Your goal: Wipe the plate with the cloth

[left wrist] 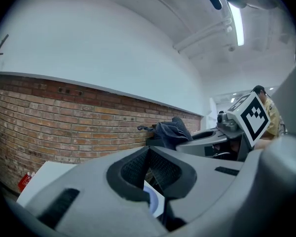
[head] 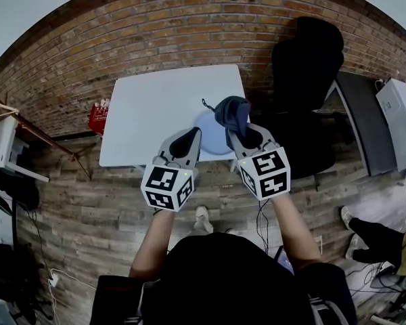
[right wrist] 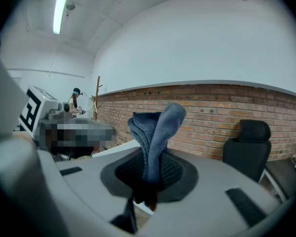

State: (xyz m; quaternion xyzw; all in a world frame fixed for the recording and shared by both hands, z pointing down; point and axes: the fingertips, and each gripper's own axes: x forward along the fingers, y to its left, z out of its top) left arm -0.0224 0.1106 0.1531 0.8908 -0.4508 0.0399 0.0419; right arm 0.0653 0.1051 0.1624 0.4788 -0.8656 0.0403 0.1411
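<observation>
Plate [head: 211, 133], just one and pale blue, shows at the near edge of the single white table [head: 155, 107]. Its left rim is pinched in the closed jaws of the left gripper [head: 193, 135]. The right gripper [head: 231, 131] is clamped on the one dark blue cloth [head: 233, 112], which bunches over the plate's right side and hides part of it. One black chair [head: 306, 66] stands beside the table, with a brick wall [head: 189, 19] behind.

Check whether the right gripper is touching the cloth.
Touching. The right gripper view shows the right gripper with its jaws closed on the blue cloth. The cloth's folded end stands up from between them.
</observation>
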